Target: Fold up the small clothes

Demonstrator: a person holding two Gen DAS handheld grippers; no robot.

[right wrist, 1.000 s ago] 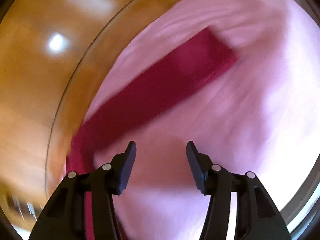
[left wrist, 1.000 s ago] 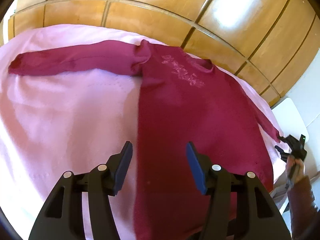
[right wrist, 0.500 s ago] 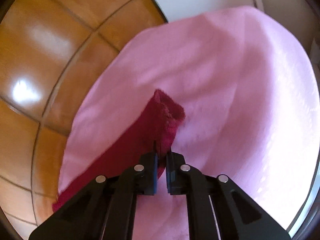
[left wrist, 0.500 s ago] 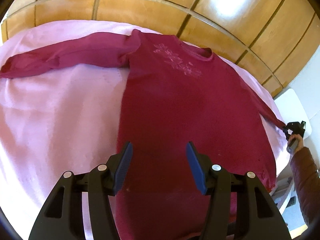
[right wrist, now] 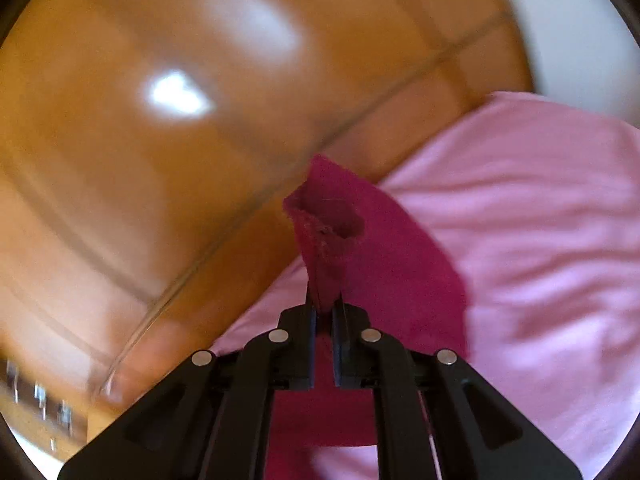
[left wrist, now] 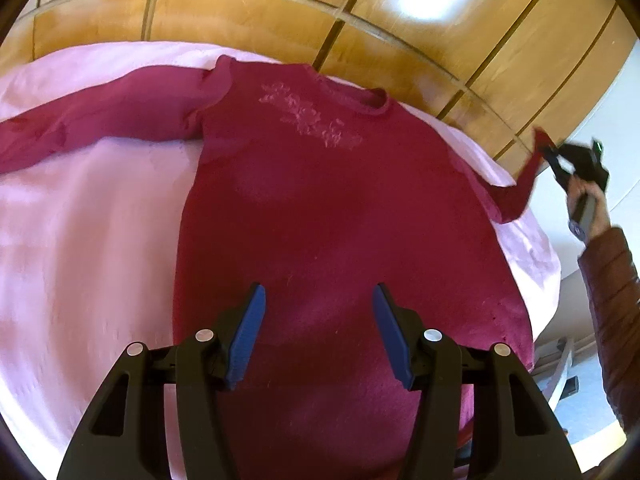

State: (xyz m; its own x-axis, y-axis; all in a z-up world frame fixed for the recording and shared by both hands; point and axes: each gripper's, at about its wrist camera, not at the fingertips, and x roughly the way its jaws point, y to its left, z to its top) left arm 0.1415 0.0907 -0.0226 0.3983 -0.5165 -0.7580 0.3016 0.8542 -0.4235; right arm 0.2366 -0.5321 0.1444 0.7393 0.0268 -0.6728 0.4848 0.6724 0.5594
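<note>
Crimson knit, the sweater (left wrist: 320, 208) lies flat, front up, on the pink blanket (left wrist: 80, 220), its left sleeve (left wrist: 100, 120) stretched out toward the left edge. My left gripper (left wrist: 318, 332) hangs over the lower body of the sweater, jaws spread wide with nothing between them. Further right, my right gripper (right wrist: 324, 312) is clamped on the cuff (right wrist: 324, 220) of the right sleeve, lifting it clear of the blanket against the wooden panelling (left wrist: 360, 12).

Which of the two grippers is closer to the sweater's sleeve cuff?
Right. The right gripper is clamped on the cuff; the left gripper hangs open over the sweater's lower body.
</note>
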